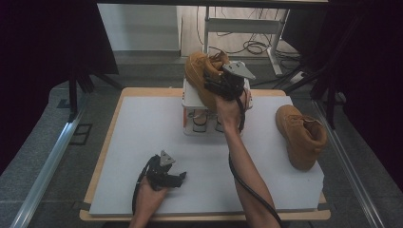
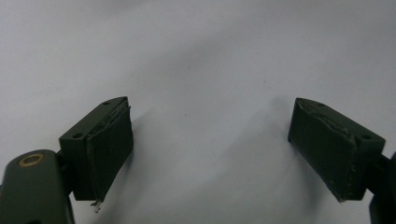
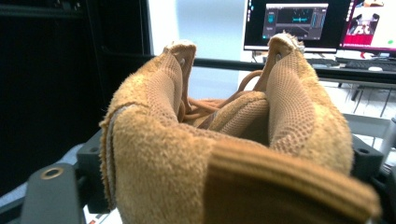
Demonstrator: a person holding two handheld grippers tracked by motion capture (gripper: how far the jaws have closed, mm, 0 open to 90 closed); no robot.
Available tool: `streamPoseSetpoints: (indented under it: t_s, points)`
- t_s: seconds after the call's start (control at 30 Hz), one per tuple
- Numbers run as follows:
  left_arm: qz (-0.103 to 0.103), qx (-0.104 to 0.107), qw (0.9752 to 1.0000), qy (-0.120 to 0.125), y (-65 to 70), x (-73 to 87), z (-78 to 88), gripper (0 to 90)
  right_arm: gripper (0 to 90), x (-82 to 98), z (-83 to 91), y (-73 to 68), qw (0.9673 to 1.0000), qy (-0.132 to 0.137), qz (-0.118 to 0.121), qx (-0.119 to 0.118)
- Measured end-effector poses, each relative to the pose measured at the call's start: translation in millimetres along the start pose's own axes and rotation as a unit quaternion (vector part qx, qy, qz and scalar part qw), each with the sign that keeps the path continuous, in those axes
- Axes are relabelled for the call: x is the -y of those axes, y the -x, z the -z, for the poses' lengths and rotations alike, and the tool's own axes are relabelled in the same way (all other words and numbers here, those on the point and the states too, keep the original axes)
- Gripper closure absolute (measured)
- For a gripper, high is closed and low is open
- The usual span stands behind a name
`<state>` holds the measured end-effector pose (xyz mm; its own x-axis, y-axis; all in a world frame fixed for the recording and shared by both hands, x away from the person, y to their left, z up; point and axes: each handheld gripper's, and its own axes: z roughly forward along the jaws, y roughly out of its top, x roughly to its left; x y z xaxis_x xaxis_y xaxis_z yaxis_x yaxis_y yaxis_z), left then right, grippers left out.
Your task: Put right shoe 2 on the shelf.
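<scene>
Risk: right gripper (image 1: 222,84), jaws spread loosely around the collar of the tan suede boot (image 1: 202,76) atop the white rack (image 1: 190,102) at upper centre, may let it topple; left gripper (image 1: 167,176) idles agape on the desk (image 1: 142,128).

high view downward, gripper views close, perhaps unshared

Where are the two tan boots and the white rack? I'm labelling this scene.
Boot at the rack (image 1: 197,71), high view, on its suede side above the rack.
Boot on the table (image 1: 299,135), high view, on its side panel.
White rack (image 1: 190,100), high view, on its left wall.
</scene>
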<state>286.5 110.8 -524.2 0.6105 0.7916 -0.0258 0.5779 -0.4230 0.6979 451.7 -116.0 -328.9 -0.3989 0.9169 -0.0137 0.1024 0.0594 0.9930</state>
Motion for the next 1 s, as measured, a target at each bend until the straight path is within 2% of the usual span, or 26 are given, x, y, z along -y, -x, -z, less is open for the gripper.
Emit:
streamPoseSetpoints:
  t_s: [0.1, 0.33, 0.67, 1.0]
  points:
    - [0.0, 0.0, 1.0, 0.0, 0.0, 0.0, 0.0, 14.0, 14.9, -1.2, 0.8, 0.3, 1.0, -0.008, 0.004, -0.003]
    - [0.0, 0.0, 1.0, 0.0, 0.0, 0.0, 0.0, 14.0, 10.4, 3.8, 7.6, 1.5, 0.9999, -0.004, 0.007, -0.009]
    - [0.0, 0.0, 1.0, -0.001, 0.0, -0.2, 0.3, 14.0, 10.5, 10.9, 24.3, 7.1, 0.9996, -0.003, 0.014, -0.025]
    - [0.0, 0.0, 1.0, -0.002, 0.0, -0.2, 0.3, 14.0, 14.1, 18.1, 41.3, 11.8, 0.9991, -0.022, 0.013, -0.034]
